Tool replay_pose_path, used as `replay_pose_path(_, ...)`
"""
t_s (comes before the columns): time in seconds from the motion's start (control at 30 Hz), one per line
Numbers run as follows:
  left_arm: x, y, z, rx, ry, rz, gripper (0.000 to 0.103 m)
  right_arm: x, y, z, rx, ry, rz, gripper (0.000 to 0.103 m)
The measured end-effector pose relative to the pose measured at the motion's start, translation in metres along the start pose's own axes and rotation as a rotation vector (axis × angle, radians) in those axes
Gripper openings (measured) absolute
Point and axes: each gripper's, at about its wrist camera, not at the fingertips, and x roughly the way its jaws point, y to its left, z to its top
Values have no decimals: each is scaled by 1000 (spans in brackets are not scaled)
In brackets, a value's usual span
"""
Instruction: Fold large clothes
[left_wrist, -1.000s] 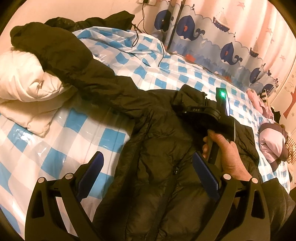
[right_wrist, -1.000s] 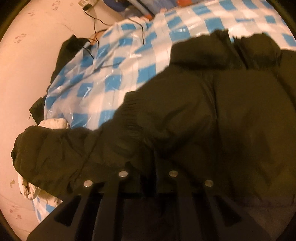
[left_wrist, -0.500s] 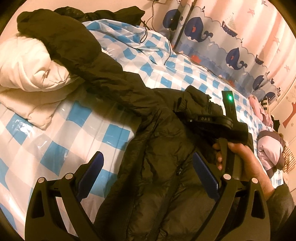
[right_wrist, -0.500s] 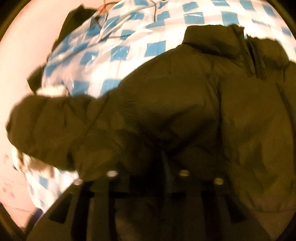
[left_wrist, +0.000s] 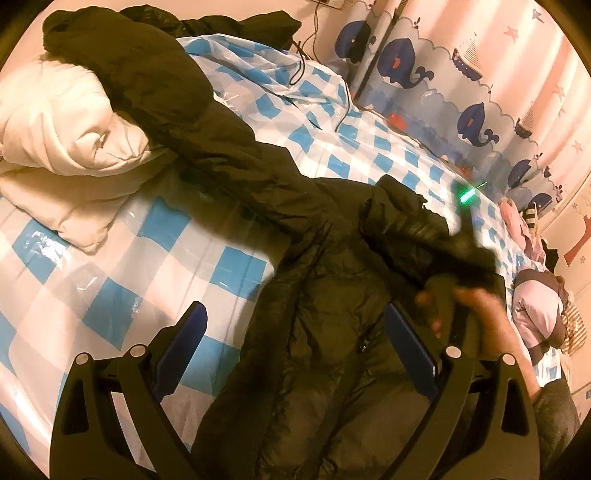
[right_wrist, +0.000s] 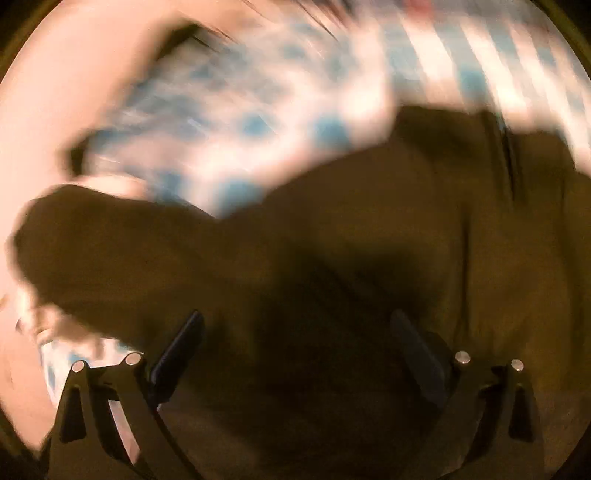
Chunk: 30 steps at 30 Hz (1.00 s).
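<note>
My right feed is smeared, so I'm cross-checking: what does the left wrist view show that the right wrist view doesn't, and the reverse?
Left wrist only: the rolled white padded garment, the whale-print curtain, the person's hand on the right tool, and the open, empty left claw. Right wrist only: the right claw, its jaws opening over the fabric, gripping nothing. Both: the dark puffy jacket spread on the blue-and-white checked plastic sheet.

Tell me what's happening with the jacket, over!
Left hand-held gripper open, empty. Right hand-held gripper opening, pads off dark puffer jacket, unfolded on checkered bed cover. One sleeve draped over white bedding.
</note>
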Motion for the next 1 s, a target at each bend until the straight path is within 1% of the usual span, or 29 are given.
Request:
replay_pose_path(0.03, -3, 2, 2, -3, -15, 2, 92, 5, -7, -1, 24, 9, 15, 97)
replay_pose_path(0.07, -6, 5, 4, -8, -32, 3, 92, -4, -8, -2, 33, -35, 44, 97)
replay_pose_path(0.1, -15, 10, 7, -20, -71, 4, 92, -19, -7, -5, 34, -88, 92, 97)
replay_pose_path(0.13, -26, 16, 11, -32, -119, 6, 92, -30, -5, -7, 25, -114, 119, 97)
replay_pose_path(0.17, -37, 21, 14, -41, -163, 9, 92, -50, -1, -14, -4, -148, 134, 97)
replay_pose_path(0.2, -53, 30, 21, -53, -224, 12, 92, -65, 1, -23, -23, -181, 139, 97)
replay_pose_path(0.27, -83, 52, 39, -84, -348, 27, 92, -100, -4, -49, -42, -245, 177, 97)
replay_pose_path(0.3, -91, 60, 48, -93, -380, 38, 92, -113, -11, -64, -41, -271, 188, 97)
replay_pose_path(0.33, -99, 72, 61, -104, -413, 62, 92, -127, -21, -81, -34, -303, 193, 97)
replay_pose_path(0.37, -108, 88, 80, -116, -449, 111, 92, -140, -37, -101, -19, -339, 200, 97)
replay_pose_path(0.43, -115, 117, 110, -146, -483, 191, 92, -153, -71, -135, 30, -391, 193, 97)
replay_pose_path(0.47, -117, 128, 122, -168, -489, 229, 92, -156, -83, -146, 50, -413, 193, 97)
replay_pose_path(0.5, -116, 144, 141, -190, -488, 261, 92, -157, -99, -156, 79, -441, 200, 97)
replay_pose_path(0.57, -109, 169, 172, -217, -452, 280, 92, -158, -124, -176, 162, -509, 231, 97)
replay_pose_path(0.6, -104, 176, 182, -224, -437, 284, 92, -153, -132, -178, 208, -524, 247, 97)
replay_pose_path(0.63, -99, 184, 193, -236, -419, 284, 92, -147, -139, -173, 267, -500, 264, 97)
replay_pose_path(0.67, -92, 193, 205, -253, -399, 301, 92, -147, -136, -170, 263, -480, 254, 97)
replay_pose_path(0.77, -80, 206, 221, -273, -375, 322, 92, -144, -120, -166, 167, -467, 193, 97)
replay_pose_path(0.83, -69, 217, 229, -319, -344, 286, 92, -140, -114, -166, 145, -453, 165, 97)
replay_pose_path(0.87, -66, 224, 232, -363, -339, 277, 92, -141, -114, -167, 144, -456, 168, 97)
replay_pose_path(0.9, -67, 230, 231, -385, -352, 273, 92, -140, -116, -166, 156, -460, 179, 97)
replay_pose_path(0.97, -65, 235, 236, -407, -368, 268, 92, -138, -123, -169, 194, -461, 207, 97)
replay_pose_path(1.0, -63, 234, 240, -407, -362, 268, 92, -137, -128, -169, 218, -464, 228, 97)
